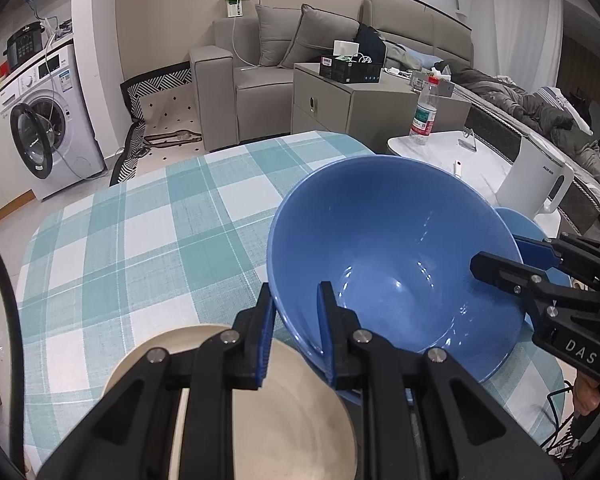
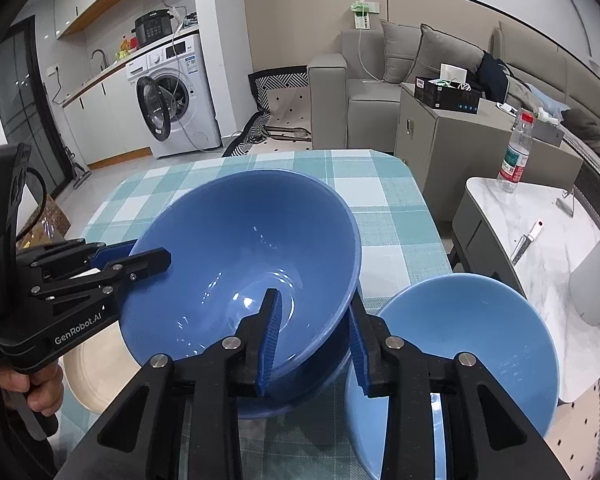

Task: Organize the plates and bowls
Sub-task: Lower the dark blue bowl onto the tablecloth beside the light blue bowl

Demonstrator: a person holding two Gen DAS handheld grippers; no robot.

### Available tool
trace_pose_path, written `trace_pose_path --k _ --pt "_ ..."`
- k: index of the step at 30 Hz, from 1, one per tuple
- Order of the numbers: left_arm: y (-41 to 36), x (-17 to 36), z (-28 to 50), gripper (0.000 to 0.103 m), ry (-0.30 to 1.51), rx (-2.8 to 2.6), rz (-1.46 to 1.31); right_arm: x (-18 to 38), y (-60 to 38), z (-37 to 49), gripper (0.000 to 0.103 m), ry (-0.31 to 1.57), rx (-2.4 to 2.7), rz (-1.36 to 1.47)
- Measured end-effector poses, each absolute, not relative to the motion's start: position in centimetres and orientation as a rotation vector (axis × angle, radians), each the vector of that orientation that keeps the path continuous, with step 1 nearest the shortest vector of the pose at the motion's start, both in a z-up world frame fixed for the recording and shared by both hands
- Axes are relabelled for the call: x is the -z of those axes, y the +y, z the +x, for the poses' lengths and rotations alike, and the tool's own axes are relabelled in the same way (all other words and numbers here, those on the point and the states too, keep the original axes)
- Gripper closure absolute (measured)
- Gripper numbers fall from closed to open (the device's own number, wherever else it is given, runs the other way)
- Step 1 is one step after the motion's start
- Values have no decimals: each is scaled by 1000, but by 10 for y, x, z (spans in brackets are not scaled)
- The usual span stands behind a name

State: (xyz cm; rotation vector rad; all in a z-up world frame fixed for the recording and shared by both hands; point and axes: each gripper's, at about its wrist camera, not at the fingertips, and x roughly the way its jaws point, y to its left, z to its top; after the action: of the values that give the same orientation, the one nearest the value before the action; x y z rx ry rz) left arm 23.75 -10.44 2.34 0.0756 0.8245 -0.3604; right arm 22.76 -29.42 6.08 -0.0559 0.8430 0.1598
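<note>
Two grippers share the dark blue bowl (image 2: 244, 264) at table centre: left gripper (image 1: 296, 332) clamps its rim for steadiness, right gripper (image 2: 314, 340), jaws apart, straddles the five-o'clock rim, probably to release it.

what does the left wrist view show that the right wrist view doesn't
Only the left wrist view: the white kettle's handle and the beige plate's full face, under the left gripper.

Only the right wrist view: the kitchen tap, and the light blue bowl's inside beside the right gripper.

Both: the tilted big blue bowl with a gripper on each side of its rim, the checked tablecloth, washing machine, sofa, and water bottle.
</note>
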Motion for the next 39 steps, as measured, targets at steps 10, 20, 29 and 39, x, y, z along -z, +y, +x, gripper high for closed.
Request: trace_pose_path --k 10,20,29,39 --pt "-105 -21 236 85 828 360 91 -55 -288 228 57 845 -154 -98" --pt "-108 -13 235 83 831 351 114 -50 -286 227 50 851 -164 -125" --pt "-110 -9 234 82 842 352 121 -43 -282 228 36 862 -178 -128" --pt "-110 -4 234 66 853 362 114 -37 -285 229 25 865 -190 -97"
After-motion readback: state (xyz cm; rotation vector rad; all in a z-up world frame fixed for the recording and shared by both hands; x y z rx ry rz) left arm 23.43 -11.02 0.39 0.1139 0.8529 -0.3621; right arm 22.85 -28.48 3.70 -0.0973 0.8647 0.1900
